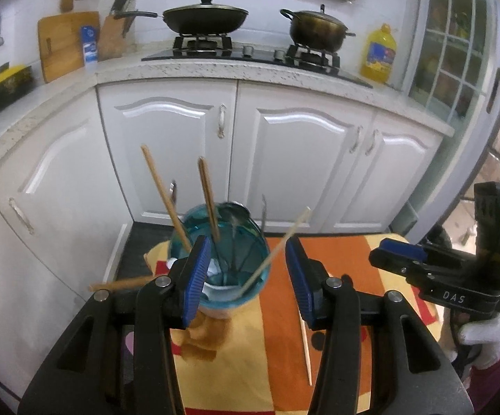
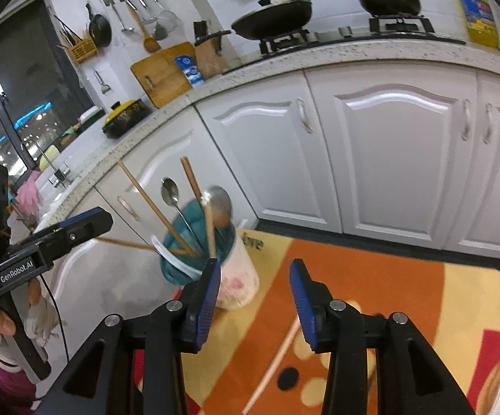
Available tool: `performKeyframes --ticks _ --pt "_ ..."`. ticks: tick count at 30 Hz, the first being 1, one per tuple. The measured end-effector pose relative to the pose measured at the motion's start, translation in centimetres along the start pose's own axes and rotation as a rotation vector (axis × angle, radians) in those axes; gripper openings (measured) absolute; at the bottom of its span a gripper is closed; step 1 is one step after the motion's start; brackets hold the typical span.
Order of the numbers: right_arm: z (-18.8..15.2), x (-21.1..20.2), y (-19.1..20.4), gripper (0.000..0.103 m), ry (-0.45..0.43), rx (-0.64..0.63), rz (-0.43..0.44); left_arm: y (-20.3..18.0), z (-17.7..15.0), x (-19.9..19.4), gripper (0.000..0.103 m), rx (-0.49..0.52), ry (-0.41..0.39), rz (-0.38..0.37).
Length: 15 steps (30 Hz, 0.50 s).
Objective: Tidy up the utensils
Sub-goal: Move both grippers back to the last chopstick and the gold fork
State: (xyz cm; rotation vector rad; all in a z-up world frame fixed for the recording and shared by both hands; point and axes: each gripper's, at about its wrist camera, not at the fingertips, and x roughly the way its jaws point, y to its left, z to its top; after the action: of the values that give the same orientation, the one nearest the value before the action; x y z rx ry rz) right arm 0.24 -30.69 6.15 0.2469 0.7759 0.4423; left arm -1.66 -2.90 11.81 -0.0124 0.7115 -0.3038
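A teal-lined utensil cup (image 1: 220,242) (image 2: 239,276) stands at the far left corner of the orange-and-yellow tablecloth (image 1: 339,276) (image 2: 371,276). It holds brown chopsticks (image 1: 166,200) (image 2: 153,207), metal spoons (image 2: 170,188) and one pale chopstick (image 1: 277,252) that leans to the right. Another pale chopstick (image 1: 306,349) (image 2: 277,359) lies flat on the cloth. My left gripper (image 1: 247,242) is open just before the cup, its pads apart and pressing on nothing. My right gripper (image 2: 255,264) is open to the right of the cup, above the lying chopstick, with nothing between its fingers.
White cabinet doors (image 1: 301,159) stand beyond the table's far edge, across a dark strip of floor. On the counter above are a wok (image 1: 205,17), a pot (image 1: 315,29), an oil bottle (image 1: 379,55), a cutting board (image 1: 63,43) and a knife block (image 1: 111,36). Gloved hands hold both grippers.
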Motion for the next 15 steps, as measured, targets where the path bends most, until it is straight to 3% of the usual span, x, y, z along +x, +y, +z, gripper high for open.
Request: performKeyframes --ticks 15 --pt "-6.4 -2.1 -6.6 0.041 0.096 0.121 -0.131 -3.5 -3.9 2.6 0.044 0.058 0.1 -0.058"
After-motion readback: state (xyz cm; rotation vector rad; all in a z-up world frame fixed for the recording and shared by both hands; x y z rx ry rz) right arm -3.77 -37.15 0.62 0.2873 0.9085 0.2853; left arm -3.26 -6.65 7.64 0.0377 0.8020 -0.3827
